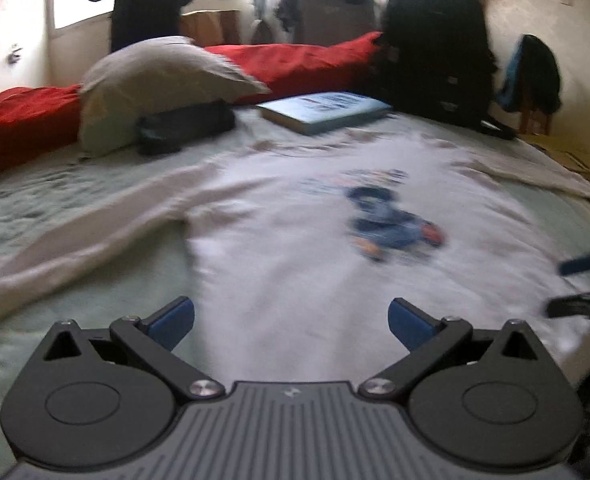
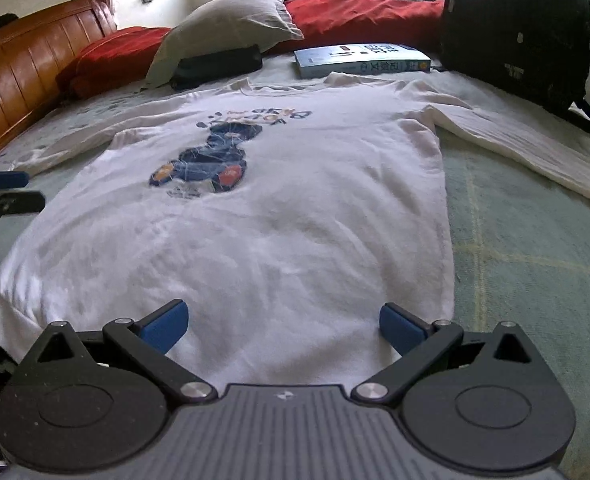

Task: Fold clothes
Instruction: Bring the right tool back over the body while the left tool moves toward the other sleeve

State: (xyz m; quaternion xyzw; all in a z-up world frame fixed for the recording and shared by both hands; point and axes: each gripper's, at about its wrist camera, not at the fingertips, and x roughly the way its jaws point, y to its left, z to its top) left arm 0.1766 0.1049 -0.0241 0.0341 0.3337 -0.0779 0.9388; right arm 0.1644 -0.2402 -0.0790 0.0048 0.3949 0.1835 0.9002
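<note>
A white long-sleeved shirt (image 2: 279,216) lay flat and face up on the bed (image 2: 535,240), hem nearest the tongs, its printed figure (image 2: 207,164) showing and no fold yet made. Off to the far left of the tongs, one sleeve (image 1: 75,232) trailed outward across the sheet. The left tongs (image 1: 291,322) hung over the hem with jaws spread wide, holding nothing. The right tongs (image 2: 283,326), beside them, also gaped over the hem and gripped nothing. Ahead of both, beyond the collar, sat a grey pillow (image 2: 231,28), a dark pouch (image 2: 219,66), a blue book (image 2: 359,60) and a black backpack (image 2: 511,36). To the right, the second sleeve (image 2: 527,148) stretched outward. By the look of it, the whole job remained: sleeves in, sides over, body doubled.
</note>
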